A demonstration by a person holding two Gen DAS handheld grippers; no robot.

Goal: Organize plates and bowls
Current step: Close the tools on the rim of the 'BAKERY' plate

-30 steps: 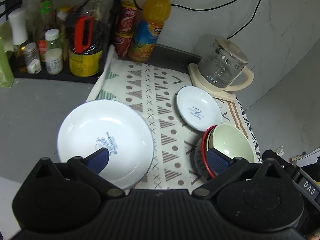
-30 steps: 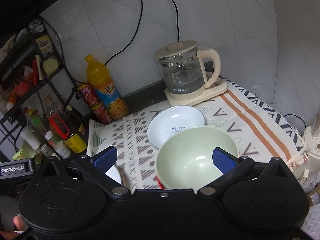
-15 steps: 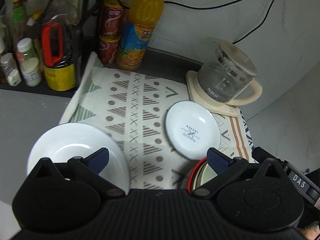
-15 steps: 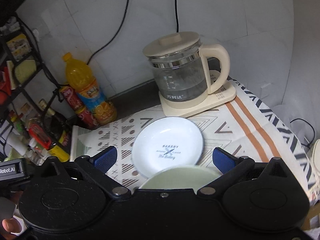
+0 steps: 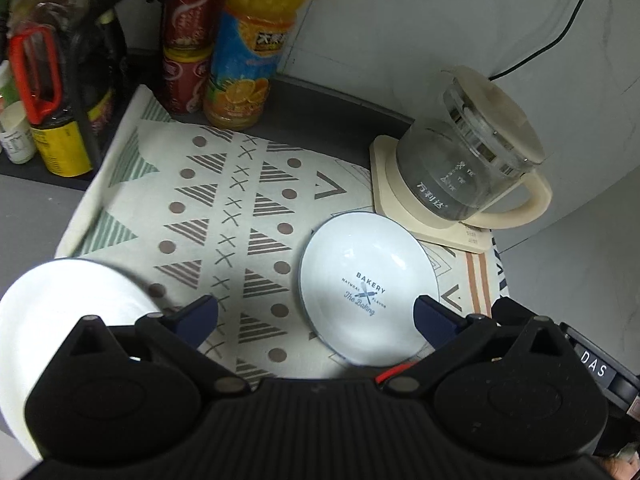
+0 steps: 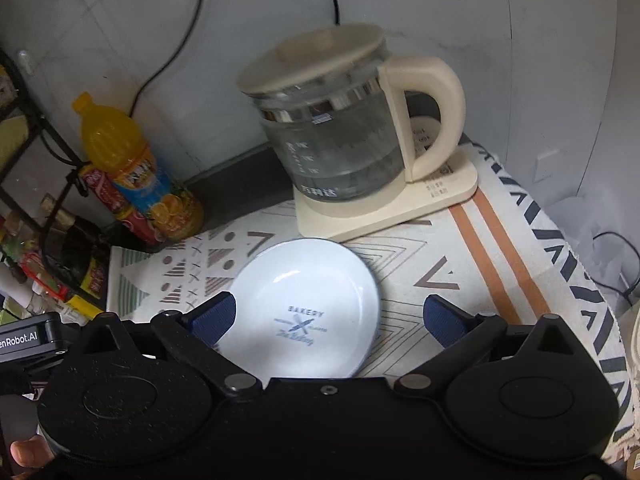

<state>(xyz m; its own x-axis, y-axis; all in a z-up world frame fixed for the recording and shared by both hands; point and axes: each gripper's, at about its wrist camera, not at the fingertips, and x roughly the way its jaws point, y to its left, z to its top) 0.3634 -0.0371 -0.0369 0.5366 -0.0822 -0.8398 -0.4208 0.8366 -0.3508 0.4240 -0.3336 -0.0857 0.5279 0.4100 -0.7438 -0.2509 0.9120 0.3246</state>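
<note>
- The left hand-held gripper (image 5: 316, 316) hung wide apart above the patterned cloth (image 5: 240, 216) on the desk, nothing between its blue pads (image 5: 198, 316).
- The right hand-held gripper (image 6: 326, 318) was spread wide too and carried nothing.
- Between both pairs of fingers lay the small round white plate (image 5: 366, 284), flat on the cloth, its print reading "BAKERY", "NATURAL FLAVOR" and "The Baking".
- The large plain white plate (image 5: 64, 312) sat at the cloth's left edge, partly hidden under the left hand-held gripper.
- A sliver of red rim (image 5: 394, 370) peeked out just beside the small plate; I couldn't tell what it belonged to.
- The glass kettle with cream lid and handle (image 6: 344, 128) stood on its cream base just behind the small plate, Chinese characters on the glass.
- The orange juice bottle (image 5: 250, 48) and stacked red cans (image 5: 186, 36) stood against the wall.
- "DAS" (image 5: 594, 364) showed on one body, "enRobot.AI" (image 6: 18, 340) on the other.
</note>
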